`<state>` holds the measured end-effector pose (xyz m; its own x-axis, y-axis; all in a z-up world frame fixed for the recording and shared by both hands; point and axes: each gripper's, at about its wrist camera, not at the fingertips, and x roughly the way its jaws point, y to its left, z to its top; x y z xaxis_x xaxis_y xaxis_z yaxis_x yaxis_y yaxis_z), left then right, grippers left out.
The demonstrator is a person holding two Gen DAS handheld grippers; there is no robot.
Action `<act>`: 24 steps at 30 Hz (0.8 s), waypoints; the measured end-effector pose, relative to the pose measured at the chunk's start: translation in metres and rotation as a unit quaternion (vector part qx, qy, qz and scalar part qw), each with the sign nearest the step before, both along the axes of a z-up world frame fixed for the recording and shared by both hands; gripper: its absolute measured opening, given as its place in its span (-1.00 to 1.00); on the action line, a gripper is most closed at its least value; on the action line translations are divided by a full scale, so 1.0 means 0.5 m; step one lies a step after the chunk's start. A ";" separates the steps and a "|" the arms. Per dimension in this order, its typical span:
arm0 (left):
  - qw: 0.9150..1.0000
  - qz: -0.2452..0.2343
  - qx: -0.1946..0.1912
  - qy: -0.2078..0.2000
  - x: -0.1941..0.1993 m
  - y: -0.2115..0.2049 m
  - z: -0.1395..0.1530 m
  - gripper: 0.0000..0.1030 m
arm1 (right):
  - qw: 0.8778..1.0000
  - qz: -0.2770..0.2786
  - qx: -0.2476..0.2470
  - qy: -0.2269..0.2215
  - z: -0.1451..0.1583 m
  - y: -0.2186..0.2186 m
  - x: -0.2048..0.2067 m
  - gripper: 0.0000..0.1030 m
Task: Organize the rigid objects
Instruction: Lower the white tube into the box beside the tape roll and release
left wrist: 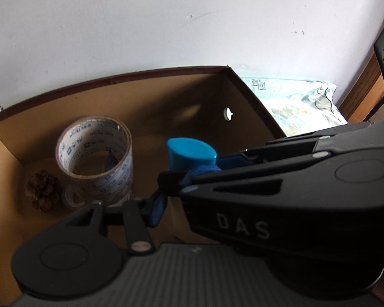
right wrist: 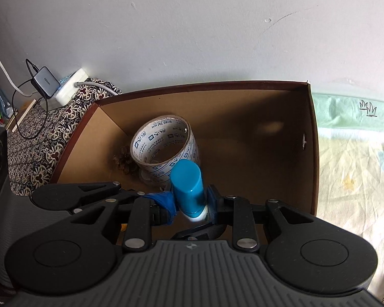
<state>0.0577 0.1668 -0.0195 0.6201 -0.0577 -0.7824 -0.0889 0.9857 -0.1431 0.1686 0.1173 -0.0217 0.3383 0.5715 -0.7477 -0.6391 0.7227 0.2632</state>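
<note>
Right gripper (right wrist: pixel 190 206) is clamped on the blue cylinder (right wrist: pixel 188 188), blue pads (right wrist: pixel 166 202) pressed to both sides, held above the open cardboard box (right wrist: pixel 312 153). Its white lower end is cut off behind the fingers. Just ahead, a tape roll (right wrist: pixel 165 148) sits on the box floor, a pinecone (right wrist: pixel 124 162) half hidden behind it. Left gripper (left wrist: pixel 171 194): one blue pad (left wrist: pixel 157 211) is seen, the other finger is blocked by the right gripper's body; opening cannot be told.
</note>
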 end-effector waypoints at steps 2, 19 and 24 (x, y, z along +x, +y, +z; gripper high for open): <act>1.000 0.000 0.007 0.007 0.010 0.003 -0.005 -0.25 | 1.000 -0.004 -0.003 0.002 -0.005 0.004 0.008 -0.82; 0.996 0.037 0.054 0.062 0.037 0.035 -0.051 -0.23 | 0.999 -0.033 -0.012 0.001 -0.056 0.023 0.033 -0.89; 0.995 0.045 0.060 0.062 0.042 0.036 -0.053 -0.17 | 0.999 -0.037 -0.009 -0.005 -0.057 0.018 0.033 -0.84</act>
<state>0.0786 0.1848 -0.0462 0.5177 0.0918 -0.8506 -0.1878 0.9822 -0.0083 0.1852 0.1263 -0.0504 0.3862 0.5312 -0.7541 -0.5864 0.7724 0.2438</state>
